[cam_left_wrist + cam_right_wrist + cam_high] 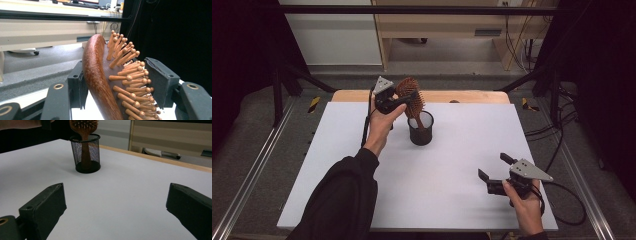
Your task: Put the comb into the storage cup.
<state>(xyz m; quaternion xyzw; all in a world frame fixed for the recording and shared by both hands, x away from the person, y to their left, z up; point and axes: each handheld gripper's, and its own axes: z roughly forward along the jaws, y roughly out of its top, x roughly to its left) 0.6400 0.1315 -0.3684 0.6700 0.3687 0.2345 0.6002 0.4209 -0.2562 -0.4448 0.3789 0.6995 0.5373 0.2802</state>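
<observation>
The wooden hairbrush (410,97) stands handle-down in the black mesh cup (420,131), far of the white board's (362,150) middle, head leaning left above the rim; the left gripper (404,100) brackets that head, jaws partly open, the right pad just short of the bristle tips, contact on the left pad unclear; the right gripper (493,167) sits near the board's near right corner, jaws wide and holding nothing; bare board lies between it and the cup.
</observation>
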